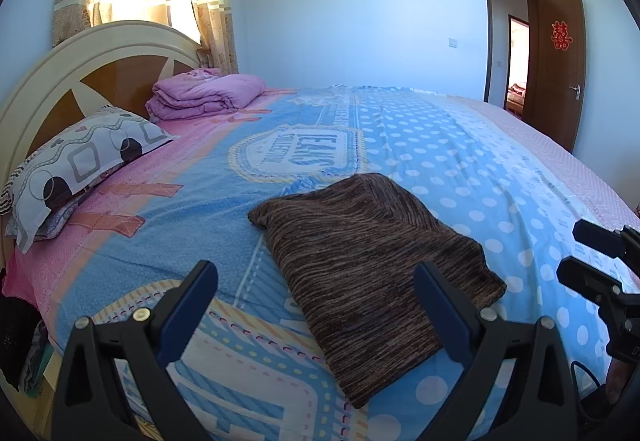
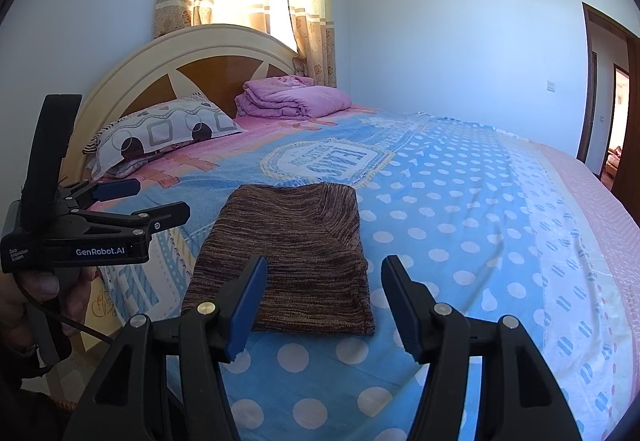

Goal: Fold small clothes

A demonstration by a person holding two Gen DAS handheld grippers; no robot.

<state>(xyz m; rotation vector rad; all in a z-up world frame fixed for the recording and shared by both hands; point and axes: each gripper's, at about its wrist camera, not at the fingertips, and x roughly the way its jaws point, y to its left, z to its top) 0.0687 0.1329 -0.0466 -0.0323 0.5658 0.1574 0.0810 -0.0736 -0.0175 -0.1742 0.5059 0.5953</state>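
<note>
Both grippers are hanging above the near edge of the bed (image 1: 460,145), each tilting down toward the sheet. The left gripper (image 1: 316,305) is pointing across the bedspread with its blue-padded fingers (image 1: 188,313) standing wide apart and nothing between the pads; the folded brown knit garment (image 1: 368,265) is lying on the sheet beyond and partly behind its right finger, and contact cannot be told from this angle. In the right wrist view the same gripper is showing from the side at the left edge, a hand (image 2: 36,305) wrapping its handle from below, a thin cable trailing down.

The right gripper (image 2: 324,305) is pointing at the near end of the garment, its jaws spread, empty, and sitting short of the cloth. The garment is resting flat as a compact rectangle on the blue polka-dot part of the sheet, near the front edge, well apart from the patterned pillow (image 2: 160,133) and the folded pink quilt (image 2: 292,97) by the headboard (image 2: 208,53)
</note>
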